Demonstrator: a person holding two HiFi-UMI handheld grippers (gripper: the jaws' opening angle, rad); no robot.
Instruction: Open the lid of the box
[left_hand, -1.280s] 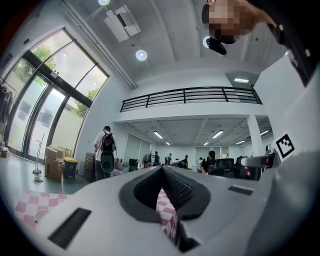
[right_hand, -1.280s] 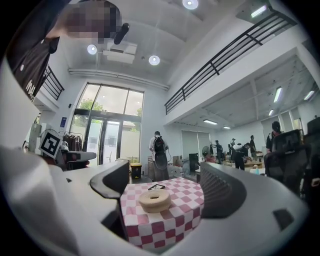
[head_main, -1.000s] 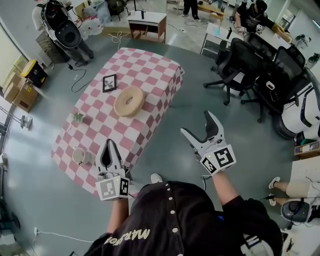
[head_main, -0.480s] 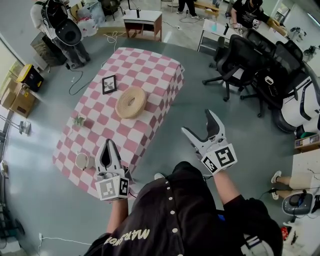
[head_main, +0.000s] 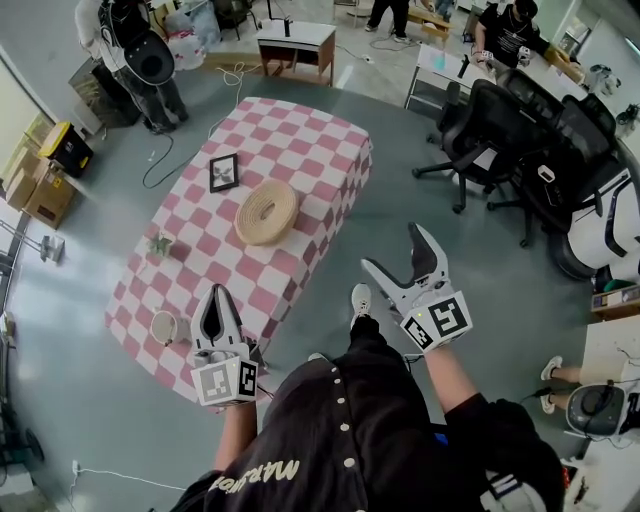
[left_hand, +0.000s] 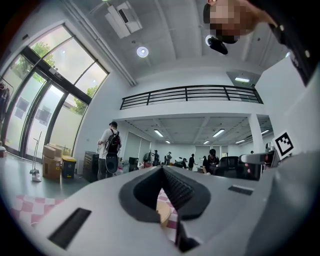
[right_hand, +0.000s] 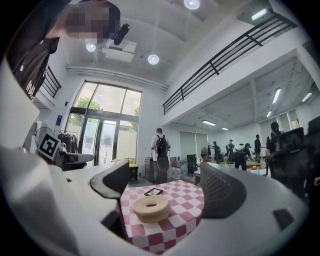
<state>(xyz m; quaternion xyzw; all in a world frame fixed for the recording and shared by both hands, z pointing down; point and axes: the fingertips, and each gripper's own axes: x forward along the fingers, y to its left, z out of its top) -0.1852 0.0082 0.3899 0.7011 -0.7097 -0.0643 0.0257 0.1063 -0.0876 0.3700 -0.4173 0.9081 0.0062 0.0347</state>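
Note:
A round tan box (head_main: 266, 212) with its lid on sits in the middle of a table with a red and white checked cloth (head_main: 300, 130). My left gripper (head_main: 217, 293) hangs shut and empty over the table's near corner, well short of the box. Off the table's right side, my right gripper (head_main: 392, 248) stands open with nothing between its jaws. In the right gripper view the box (right_hand: 149, 208) lies ahead between the parted jaws of the right gripper (right_hand: 167, 187). The left gripper (left_hand: 162, 170) shows only a sliver of the box (left_hand: 163, 216) below its closed jaws.
On the cloth are a black picture frame (head_main: 223, 172), a small plant (head_main: 158, 243) and a white cup (head_main: 163, 325). Office chairs (head_main: 480, 130) stand to the right. A person with a backpack (head_main: 140, 50), a small table (head_main: 295, 45) and cardboard boxes (head_main: 40, 185) lie beyond.
The table has shifted slightly in the head view and a shoe has come forward below the right gripper. Both grippers keep their states and places.

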